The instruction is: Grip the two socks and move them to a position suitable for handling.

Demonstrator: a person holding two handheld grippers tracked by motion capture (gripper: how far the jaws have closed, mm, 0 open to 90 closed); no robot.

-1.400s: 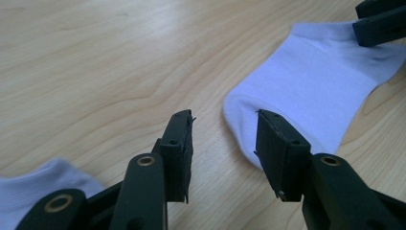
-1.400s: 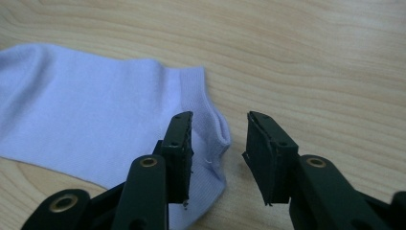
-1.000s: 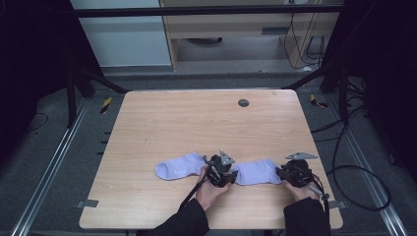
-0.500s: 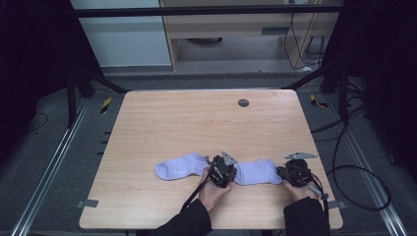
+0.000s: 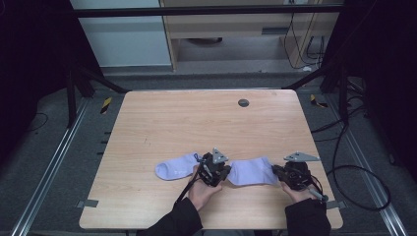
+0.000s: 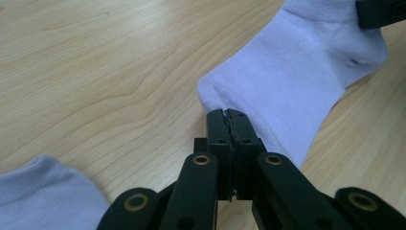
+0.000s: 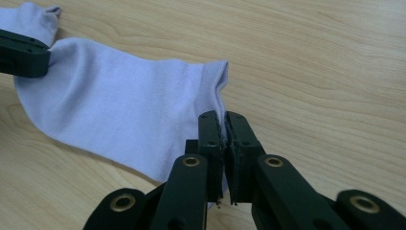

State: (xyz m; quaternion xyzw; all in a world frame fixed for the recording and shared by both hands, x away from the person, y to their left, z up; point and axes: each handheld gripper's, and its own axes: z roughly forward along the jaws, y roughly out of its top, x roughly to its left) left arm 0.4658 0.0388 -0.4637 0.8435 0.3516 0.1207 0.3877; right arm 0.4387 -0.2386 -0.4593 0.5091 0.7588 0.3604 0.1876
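both tongs (image 6: 229,115) (image 7: 223,117) clamped tight on one sock (image 5: 252,171).

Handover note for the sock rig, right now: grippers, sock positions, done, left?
Left gripper: just closed, shut on the toe end of the right sock.
Right gripper: just closed, shut on that sock's cuff.
Left sock: flat on the table, beside the left gripper, not held.
Done: right sock pinched at both ends.
Left, likely: lift it and lay it on the left sock to pair them; not started.
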